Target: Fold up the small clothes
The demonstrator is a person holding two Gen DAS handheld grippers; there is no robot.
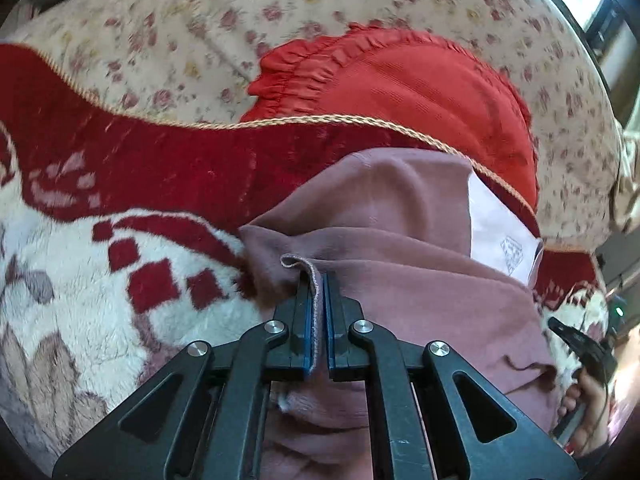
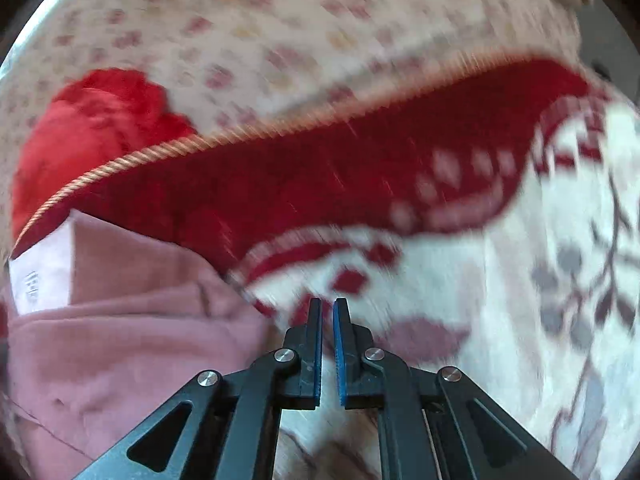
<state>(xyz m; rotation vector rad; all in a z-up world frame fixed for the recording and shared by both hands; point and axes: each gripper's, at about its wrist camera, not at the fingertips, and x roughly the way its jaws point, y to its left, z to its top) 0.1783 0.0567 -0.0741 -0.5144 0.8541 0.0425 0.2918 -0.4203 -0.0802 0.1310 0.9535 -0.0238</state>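
Observation:
A dusty-pink garment (image 1: 400, 248) lies on a red and white fleece blanket (image 1: 120, 264), with a white label (image 1: 500, 236) showing at its far right edge. My left gripper (image 1: 317, 280) is shut on a hemmed edge of this garment, which runs between the blue pads. In the right wrist view the same pink garment (image 2: 120, 340) lies at the lower left, its white label (image 2: 40, 276) at the edge. My right gripper (image 2: 327, 304) is shut with nothing between its fingers, over the blanket (image 2: 480, 280) just right of the garment.
A red ruffled garment (image 1: 420, 92) lies behind the blanket's corded edge on a floral sheet (image 1: 180, 32); the red garment (image 2: 92, 120) also shows upper left in the blurred right wrist view. A hand on the other gripper's handle (image 1: 584, 364) is at the right edge.

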